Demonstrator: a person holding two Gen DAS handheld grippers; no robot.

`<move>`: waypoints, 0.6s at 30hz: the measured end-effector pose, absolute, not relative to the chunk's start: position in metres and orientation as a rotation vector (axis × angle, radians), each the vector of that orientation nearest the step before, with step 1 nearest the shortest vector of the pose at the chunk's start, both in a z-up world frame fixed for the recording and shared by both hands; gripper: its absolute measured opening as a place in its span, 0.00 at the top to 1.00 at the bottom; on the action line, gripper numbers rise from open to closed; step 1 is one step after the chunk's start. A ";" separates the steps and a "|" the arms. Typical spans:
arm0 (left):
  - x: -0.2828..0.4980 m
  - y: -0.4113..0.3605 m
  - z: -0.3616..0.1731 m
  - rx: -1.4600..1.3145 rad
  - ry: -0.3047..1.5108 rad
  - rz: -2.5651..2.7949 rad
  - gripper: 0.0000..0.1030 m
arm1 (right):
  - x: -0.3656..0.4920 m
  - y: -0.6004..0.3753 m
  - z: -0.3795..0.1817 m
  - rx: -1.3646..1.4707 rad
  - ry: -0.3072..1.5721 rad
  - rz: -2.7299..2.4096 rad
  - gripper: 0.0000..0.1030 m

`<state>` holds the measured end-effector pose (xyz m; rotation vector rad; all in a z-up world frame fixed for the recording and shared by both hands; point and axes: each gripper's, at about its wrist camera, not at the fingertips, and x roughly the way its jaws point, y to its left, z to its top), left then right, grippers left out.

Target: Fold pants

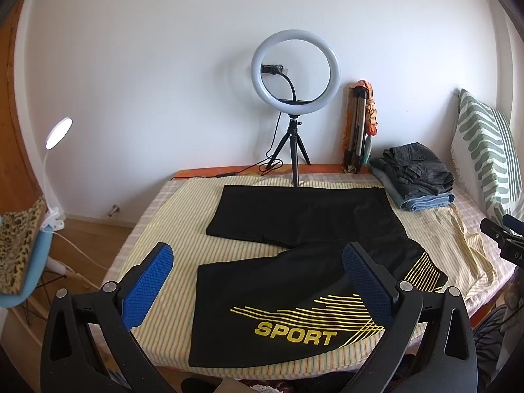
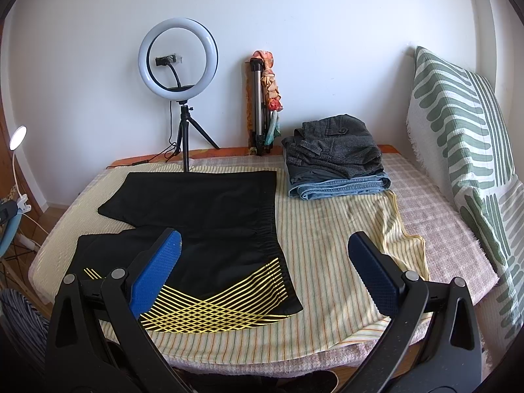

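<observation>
Black sport shorts [image 1: 294,255] [image 2: 209,216] with yellow stripes and the word SPORT lie spread flat on a striped yellow cloth [image 1: 170,229] [image 2: 327,245] covering the bed. One leg lies toward the wall, the other toward me. My left gripper [image 1: 258,262] hovers open above the near leg, blue pads wide apart, nothing between them. My right gripper [image 2: 265,249] hangs open over the waistband edge at the shorts' right side, also empty. The right gripper's tip [image 1: 501,232] shows at the right rim of the left wrist view.
A pile of folded clothes [image 2: 334,160] [image 1: 416,177] sits at the back right. A ring light on a tripod [image 2: 178,65] [image 1: 294,75] stands at the far edge by the wall. A green-patterned cushion [image 2: 465,137] leans at the right. A clip lamp [image 1: 55,137] and chair stand left.
</observation>
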<state>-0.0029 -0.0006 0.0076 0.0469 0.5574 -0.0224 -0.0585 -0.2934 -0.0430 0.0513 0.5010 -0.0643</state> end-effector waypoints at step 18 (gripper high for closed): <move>-0.002 -0.003 0.005 0.052 0.561 -0.029 0.00 | -0.058 -0.296 -0.044 0.053 0.501 -0.063 0.00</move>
